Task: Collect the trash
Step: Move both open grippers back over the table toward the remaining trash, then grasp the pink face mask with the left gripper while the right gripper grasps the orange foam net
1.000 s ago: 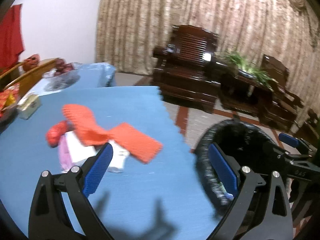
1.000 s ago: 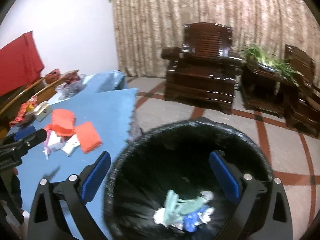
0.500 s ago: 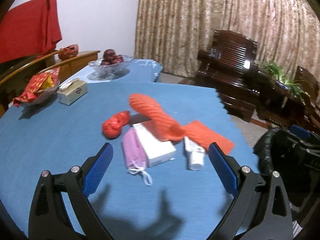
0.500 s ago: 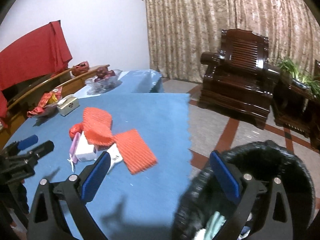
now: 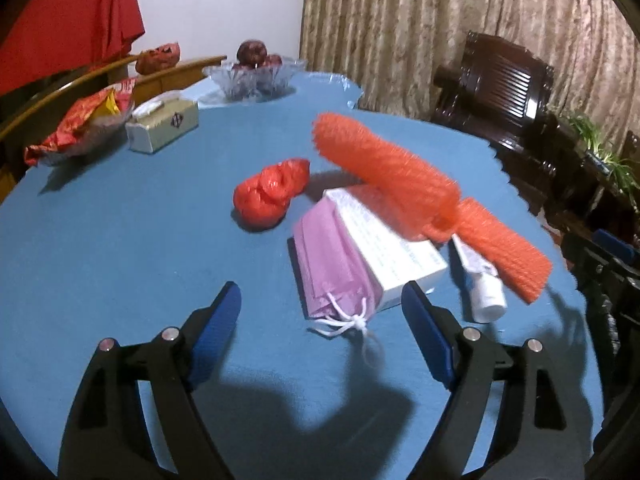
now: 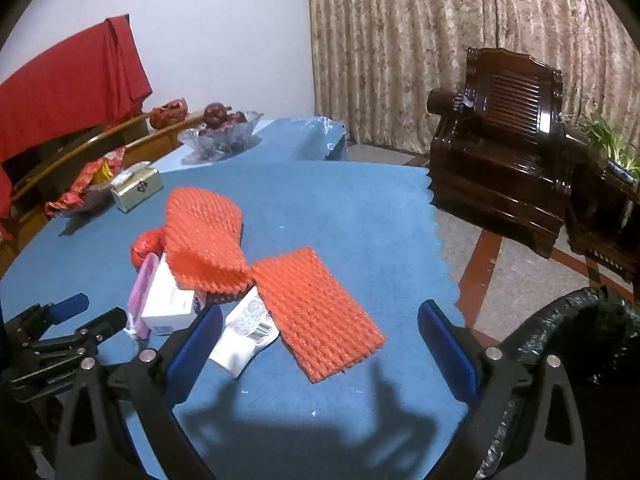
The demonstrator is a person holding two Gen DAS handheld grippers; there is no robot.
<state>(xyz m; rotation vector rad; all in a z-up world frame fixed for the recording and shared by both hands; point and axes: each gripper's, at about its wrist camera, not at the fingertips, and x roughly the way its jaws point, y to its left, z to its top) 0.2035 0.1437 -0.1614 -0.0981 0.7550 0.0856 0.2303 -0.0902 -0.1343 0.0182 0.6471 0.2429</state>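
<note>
Two grippers: both empty above the blue table [image 5: 120, 240].
Left gripper [image 5: 320, 316]: jaws apart, just been narrowing; pink mask [image 5: 332, 268] lies just ahead between them.
Right gripper [image 6: 320, 332]: jaws apart; orange foam net [image 6: 316, 308] between them, white tube [image 6: 244, 332] by left jaw, black bin [image 6: 576, 328] at right.

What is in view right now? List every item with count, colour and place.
foam net sleeve: two, orange, mid-table, one draped over the box
white box: one, under the sleeve
face mask: one, pink, against the box
crumpled bag: one, red, beyond the mask
tube: one, white, beside the box
tissue box: one, pale green, far left
fruit bowl: one, clear glass, far end
tablecloth: one, blue
bin bag: one, black, right of the table
armchair: one, dark wood, by the curtain
left gripper: open, empty
right gripper: open, empty
</note>
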